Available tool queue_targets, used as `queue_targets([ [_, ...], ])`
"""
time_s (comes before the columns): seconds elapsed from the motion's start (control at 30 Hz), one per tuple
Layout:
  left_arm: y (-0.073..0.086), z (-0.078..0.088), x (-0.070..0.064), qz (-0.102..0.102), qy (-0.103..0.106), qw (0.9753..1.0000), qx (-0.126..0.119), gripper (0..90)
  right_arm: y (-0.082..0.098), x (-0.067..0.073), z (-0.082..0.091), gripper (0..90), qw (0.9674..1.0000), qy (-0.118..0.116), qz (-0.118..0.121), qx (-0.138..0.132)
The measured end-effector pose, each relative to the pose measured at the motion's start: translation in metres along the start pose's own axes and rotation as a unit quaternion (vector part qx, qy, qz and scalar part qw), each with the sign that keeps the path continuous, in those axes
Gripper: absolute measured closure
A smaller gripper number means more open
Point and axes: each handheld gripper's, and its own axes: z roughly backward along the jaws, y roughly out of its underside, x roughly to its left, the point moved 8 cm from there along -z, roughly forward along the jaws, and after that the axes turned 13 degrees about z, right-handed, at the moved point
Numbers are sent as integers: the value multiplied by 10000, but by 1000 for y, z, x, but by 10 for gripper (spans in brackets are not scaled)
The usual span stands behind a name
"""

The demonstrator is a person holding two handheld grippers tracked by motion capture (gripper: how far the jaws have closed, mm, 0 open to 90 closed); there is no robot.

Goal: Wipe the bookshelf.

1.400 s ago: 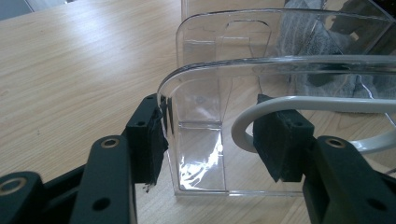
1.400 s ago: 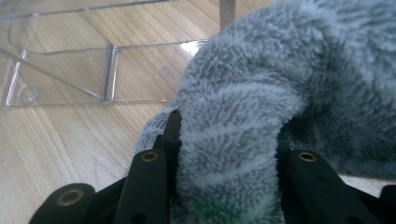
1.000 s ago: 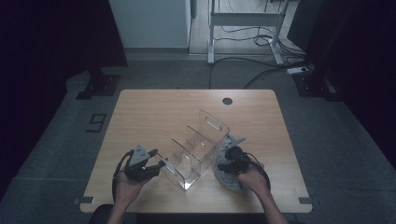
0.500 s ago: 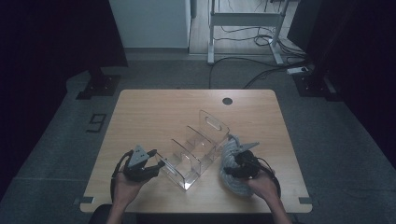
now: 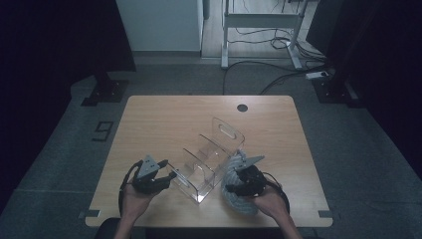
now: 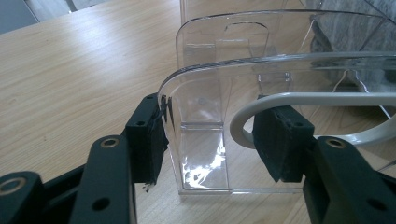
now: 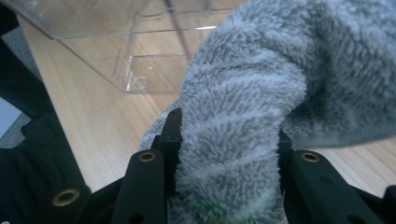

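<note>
A clear acrylic desk organiser (image 5: 214,154) with several dividers lies across the middle of the wooden table (image 5: 174,119). My left gripper (image 5: 169,177) is at its near-left end. In the left gripper view the jaws (image 6: 215,126) straddle a curved clear wall (image 6: 224,93), with the left pad (image 6: 156,126) pressed on its edge. A grey fluffy cloth (image 5: 239,201) is bunched at the organiser's near-right side. My right gripper (image 5: 231,188) is shut on a thick fold of it (image 7: 280,70), which bulges up between the jaws (image 7: 229,135). The organiser's clear base (image 7: 116,28) lies just beyond.
A round black cable hole (image 5: 242,107) sits near the table's far edge. Behind the table stand a metal desk frame (image 5: 259,20) and floor cables with a power strip (image 5: 318,74). The near table edge runs just below both hands.
The right gripper has shifted a little toward the near edge, taking the grey cloth with it. The left gripper and the organiser have stayed where they were.
</note>
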Motion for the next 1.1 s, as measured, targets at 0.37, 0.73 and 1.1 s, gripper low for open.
queue_targets([
  [0.37, -1, -2, -3, 15, 13, 10000, 10, 458, -17, 14, -16, 608, 9995, -135, 268, -104],
  [0.73, -5, -8, -5, 42, -6, 10000, -5, 461, -18, 8, -30, 635, 9989, 174, 413, 153],
  [1.1, -9, -15, 0, 86, -44, 9999, -26, 460, -4, -7, -59, 640, 9976, 259, 297, 570],
])
